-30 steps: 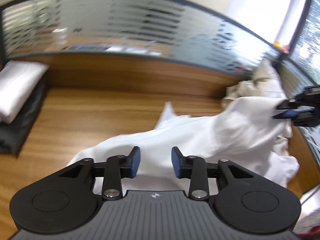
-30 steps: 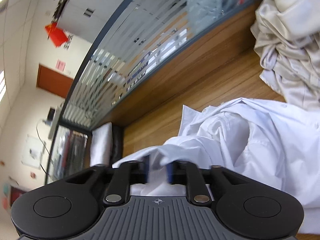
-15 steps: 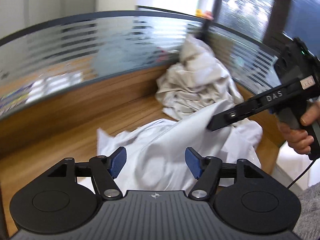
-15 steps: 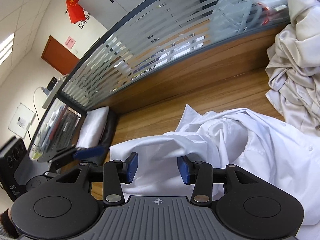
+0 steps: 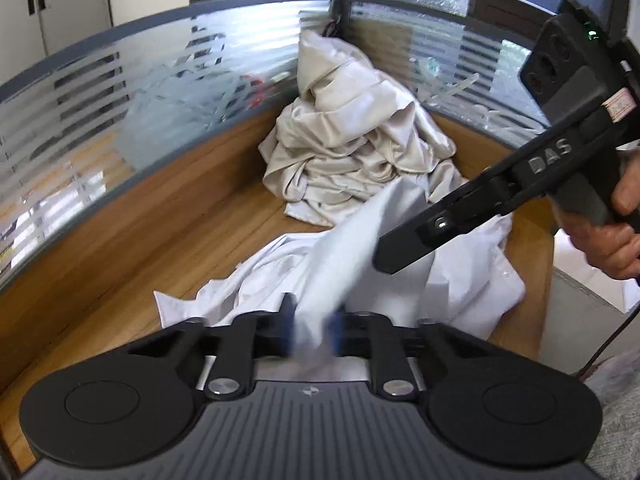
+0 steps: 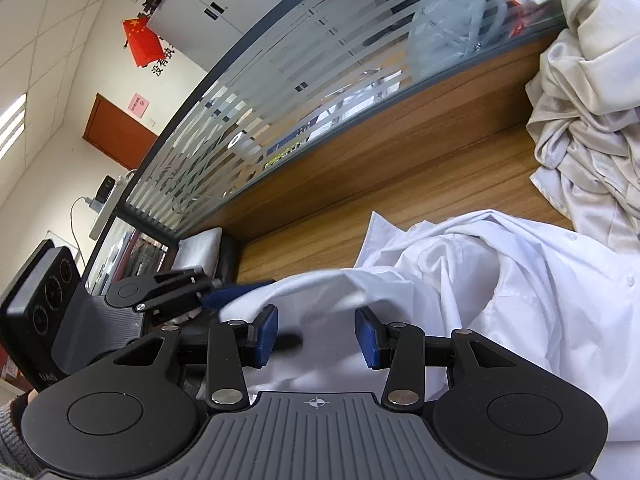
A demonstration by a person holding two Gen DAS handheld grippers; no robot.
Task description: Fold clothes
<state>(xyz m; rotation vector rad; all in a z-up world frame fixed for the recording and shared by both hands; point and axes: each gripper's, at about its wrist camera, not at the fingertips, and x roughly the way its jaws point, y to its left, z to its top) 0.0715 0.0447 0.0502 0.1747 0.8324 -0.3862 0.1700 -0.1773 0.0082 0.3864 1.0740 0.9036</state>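
Note:
A crumpled white shirt [image 5: 460, 280] lies on the wooden desk [image 5: 160, 240]. In the left wrist view my left gripper [image 5: 311, 330] has a raised fold of that shirt between its blurred blue pads; its jaws are closing on it. The fold runs up toward my right gripper [image 5: 390, 258], held by a hand [image 5: 612, 244] at the right. In the right wrist view my right gripper [image 6: 318, 332] stands open over the white shirt [image 6: 540, 300], its pads apart from the cloth. My left gripper [image 6: 228, 296] shows at the left, on the shirt's edge.
A heap of beige clothes [image 5: 352, 148] fills the desk's far corner, also in the right wrist view as the beige heap [image 6: 592, 120]. A striped glass partition [image 5: 120, 112] fences the desk. A folded white garment [image 6: 200, 246] rests on a dark stack at the far left.
My left gripper swung right across the desk, rolled, opened wide, then closed on a fold of the white shirt. My right gripper opened off the cloth and stayed in place.

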